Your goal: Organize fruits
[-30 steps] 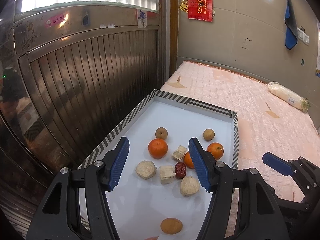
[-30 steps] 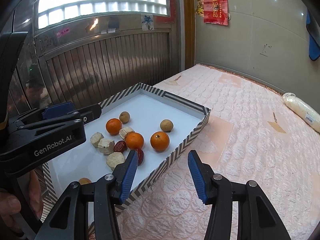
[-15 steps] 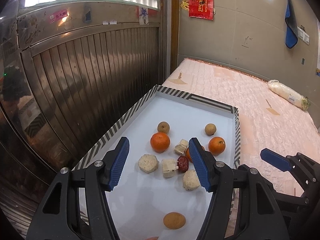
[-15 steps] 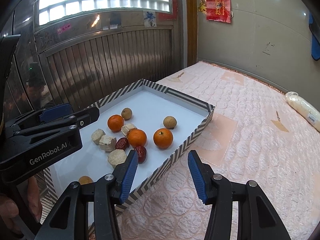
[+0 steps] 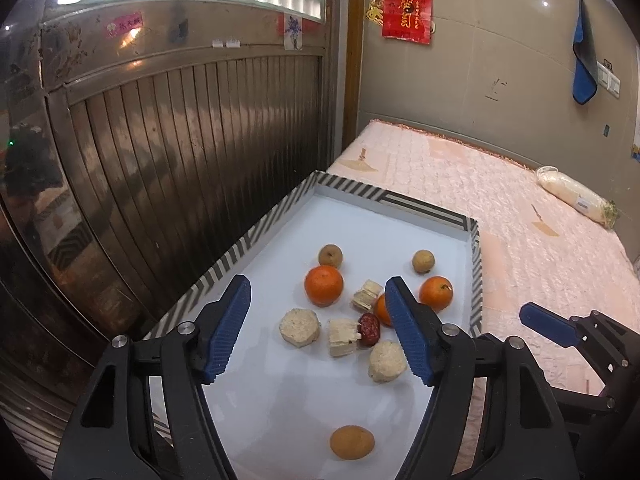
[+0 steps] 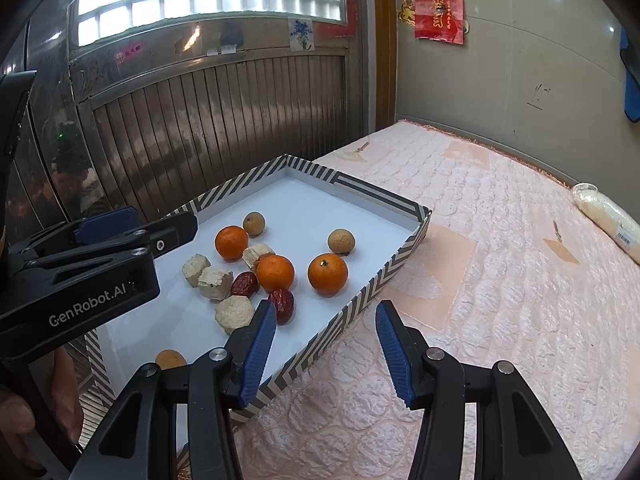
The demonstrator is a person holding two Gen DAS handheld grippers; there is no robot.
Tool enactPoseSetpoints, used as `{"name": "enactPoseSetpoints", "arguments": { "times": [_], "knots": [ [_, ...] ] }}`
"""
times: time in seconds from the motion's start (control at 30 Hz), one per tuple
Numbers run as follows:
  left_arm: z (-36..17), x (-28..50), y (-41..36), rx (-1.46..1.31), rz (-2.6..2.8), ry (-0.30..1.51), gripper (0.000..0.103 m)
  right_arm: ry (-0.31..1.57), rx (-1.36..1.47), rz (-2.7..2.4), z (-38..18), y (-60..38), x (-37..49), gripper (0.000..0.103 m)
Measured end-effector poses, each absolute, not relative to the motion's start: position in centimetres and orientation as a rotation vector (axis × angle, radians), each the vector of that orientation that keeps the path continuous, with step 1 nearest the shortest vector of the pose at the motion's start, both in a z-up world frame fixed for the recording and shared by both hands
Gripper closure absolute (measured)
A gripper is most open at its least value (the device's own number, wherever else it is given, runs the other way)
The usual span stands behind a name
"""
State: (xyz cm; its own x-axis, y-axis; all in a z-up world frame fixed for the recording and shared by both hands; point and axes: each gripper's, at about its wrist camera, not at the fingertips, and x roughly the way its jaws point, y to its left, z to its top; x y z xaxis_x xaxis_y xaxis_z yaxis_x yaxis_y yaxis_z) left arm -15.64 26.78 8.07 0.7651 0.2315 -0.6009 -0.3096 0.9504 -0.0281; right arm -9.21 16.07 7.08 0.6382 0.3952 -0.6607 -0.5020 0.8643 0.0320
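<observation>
A white tray with a striped rim [image 5: 240, 248] [image 6: 400, 248] lies on a pink quilted bed. In it lie three oranges [image 5: 323, 285] [image 6: 327, 273], brown longans [image 5: 330, 255] [image 6: 341, 241], two red dates [image 5: 369, 328] [image 6: 283, 304] and several pale cut chunks [image 5: 299, 327] [image 6: 234, 314]. My left gripper [image 5: 316, 332] hovers above the tray's near half; its jaws are opening and hold nothing. My right gripper [image 6: 326, 352] hangs open over the tray's right rim, empty.
A ribbed metal door [image 5: 180, 140] stands close along the tray's left side. The pink bed [image 6: 500, 280] stretches to the right. A white wrapped bundle [image 5: 572, 198] lies near the far wall. A person's hand [image 6: 16, 420] shows at the lower left.
The left gripper's jaws have spread a little wider. Both views shifted slightly, so the tray sits a bit further ahead; the fruits have not moved.
</observation>
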Motion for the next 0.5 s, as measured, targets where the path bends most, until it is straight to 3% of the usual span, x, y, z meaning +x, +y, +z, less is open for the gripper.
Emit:
{"name": "enactPoseSetpoints", "arguments": {
  "times": [0.5],
  "knots": [
    [9.1,-15.4,24.3,-0.077,0.277,0.596,0.033,0.714,-0.136,0.468,7.6,13.6,-8.7,0.053]
  ]
}}
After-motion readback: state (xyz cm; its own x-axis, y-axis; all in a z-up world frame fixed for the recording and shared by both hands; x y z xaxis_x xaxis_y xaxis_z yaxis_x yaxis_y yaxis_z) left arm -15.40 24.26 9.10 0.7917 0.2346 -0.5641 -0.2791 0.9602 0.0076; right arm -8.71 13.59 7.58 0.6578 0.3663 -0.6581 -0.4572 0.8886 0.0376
